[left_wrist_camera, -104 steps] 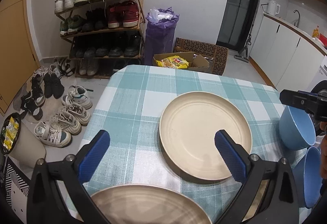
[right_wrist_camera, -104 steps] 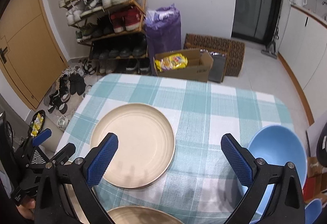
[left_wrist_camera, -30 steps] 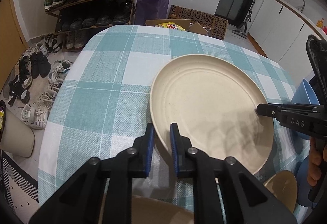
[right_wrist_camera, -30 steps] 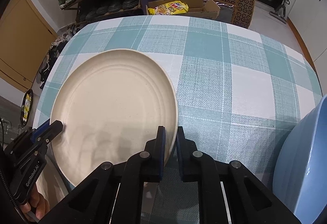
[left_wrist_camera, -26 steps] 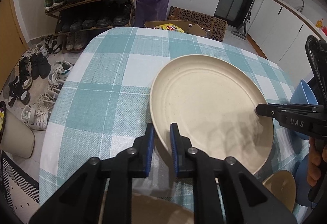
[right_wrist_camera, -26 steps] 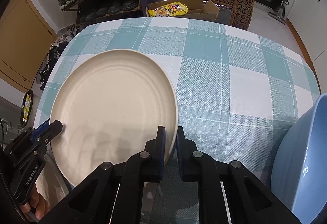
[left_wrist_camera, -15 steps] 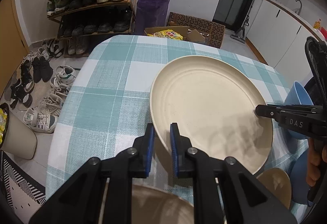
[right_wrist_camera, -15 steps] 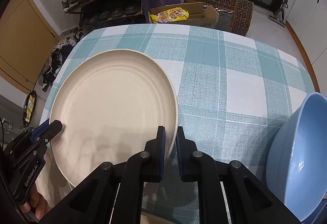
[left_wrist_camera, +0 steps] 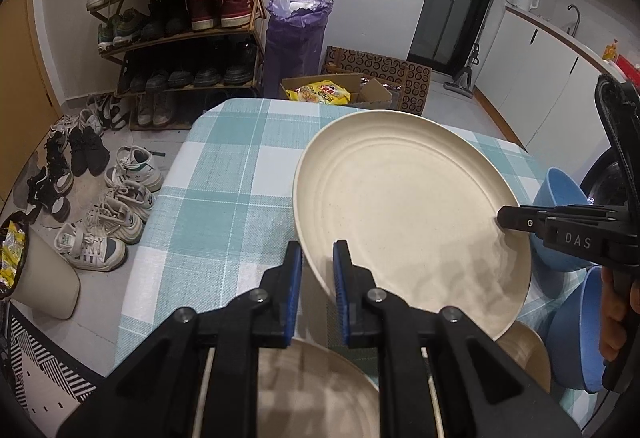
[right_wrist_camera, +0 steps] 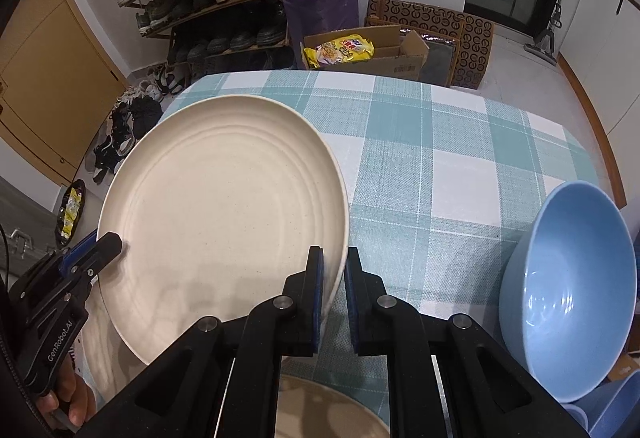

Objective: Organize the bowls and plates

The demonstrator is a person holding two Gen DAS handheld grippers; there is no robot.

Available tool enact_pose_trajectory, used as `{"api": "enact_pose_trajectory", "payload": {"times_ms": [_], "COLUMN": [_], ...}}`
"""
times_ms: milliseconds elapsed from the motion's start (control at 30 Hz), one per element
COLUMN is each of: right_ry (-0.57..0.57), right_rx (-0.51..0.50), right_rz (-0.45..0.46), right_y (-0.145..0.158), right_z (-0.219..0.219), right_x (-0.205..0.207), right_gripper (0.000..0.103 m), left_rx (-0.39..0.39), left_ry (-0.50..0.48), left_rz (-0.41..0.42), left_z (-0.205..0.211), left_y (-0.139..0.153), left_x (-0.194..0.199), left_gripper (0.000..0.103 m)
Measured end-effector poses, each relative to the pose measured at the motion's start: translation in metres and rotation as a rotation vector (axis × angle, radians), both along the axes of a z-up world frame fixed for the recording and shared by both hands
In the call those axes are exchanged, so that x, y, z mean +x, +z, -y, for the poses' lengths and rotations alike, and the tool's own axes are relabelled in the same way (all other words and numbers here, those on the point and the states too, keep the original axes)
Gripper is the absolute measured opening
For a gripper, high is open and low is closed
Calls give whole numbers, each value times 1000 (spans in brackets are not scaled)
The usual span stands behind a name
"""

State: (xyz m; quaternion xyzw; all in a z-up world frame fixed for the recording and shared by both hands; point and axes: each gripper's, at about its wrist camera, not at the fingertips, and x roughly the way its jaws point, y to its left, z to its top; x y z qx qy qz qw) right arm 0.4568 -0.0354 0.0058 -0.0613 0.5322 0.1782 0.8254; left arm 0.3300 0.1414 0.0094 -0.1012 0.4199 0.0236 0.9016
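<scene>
"DAS" reads on the right gripper point(left_wrist_camera: 505, 219), "GenRobot.AI" on the left gripper point(right_wrist_camera: 116, 241). Both are clamped on opposite rims of the cream plate point(left_wrist_camera: 404, 206), held clear above the checked tablecloth point(right_wrist_camera: 452, 158). Far half of the table is free. Blue bowl point(right_wrist_camera: 568, 294) empty at the right edge; a second plate point(left_wrist_camera: 316, 390) below, probably empty.

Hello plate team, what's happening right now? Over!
Left gripper and right gripper both shut on the cream plate, opposite rims. Plate clear of the checked tablecloth. Second cream plate below; blue bowl off to the right.
</scene>
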Motion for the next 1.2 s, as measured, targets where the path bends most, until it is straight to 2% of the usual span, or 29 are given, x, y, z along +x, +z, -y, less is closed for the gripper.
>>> {"api": "enact_pose_trajectory", "payload": {"times_ms": [600,1200], "right_ry": [9,32], "right_rx": [26,56], "right_rz": [49,71], "right_y": [39,44], "right_z": [26,42], "right_x": [-52,-118], "right_gripper": [11,11], "left_rx": [10,37], "left_ry": [-34,-45], "left_rz": [59,87], "left_z": [19,32], "left_y": [39,50], "left_x": [-47,-99], "left_gripper": [14,14]}}
